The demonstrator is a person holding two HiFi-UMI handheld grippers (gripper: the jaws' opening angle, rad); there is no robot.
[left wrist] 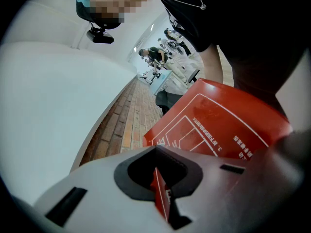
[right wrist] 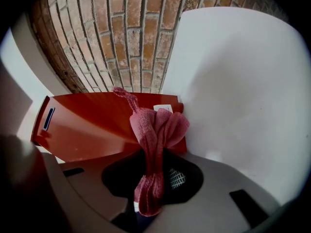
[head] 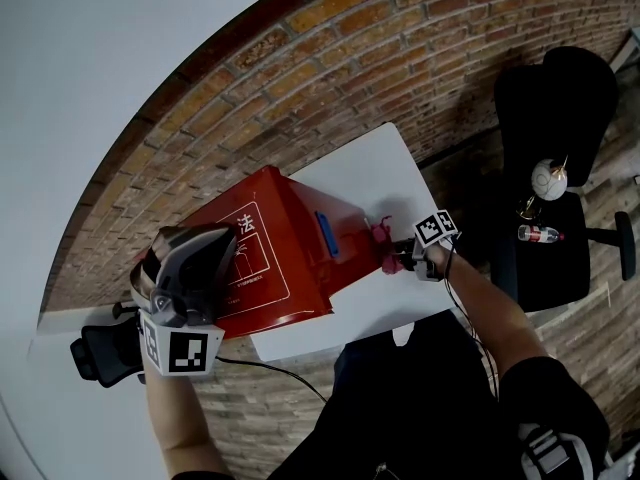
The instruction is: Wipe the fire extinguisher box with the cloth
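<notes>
The red fire extinguisher box [head: 270,258] lies on a white table [head: 380,168], with white printing on its top face and a blue handle on its side. My left gripper [head: 205,258] is at the box's left end, and in the left gripper view [left wrist: 160,191] it is shut on a thin red edge of the box [left wrist: 218,130]. My right gripper [head: 400,260] is at the box's right end, shut on a bunched pink cloth [head: 385,243]. In the right gripper view the cloth [right wrist: 158,130] sticks up from the gripper [right wrist: 150,188] just in front of the red box [right wrist: 92,125].
The floor [head: 330,58] round the table is brick-patterned, with a white wall [head: 90,68] at the left. At the right stands a black office chair [head: 550,108] holding a bottle [head: 540,234] and a white round object [head: 549,179]. Bare tabletop [right wrist: 233,81] lies right of the box.
</notes>
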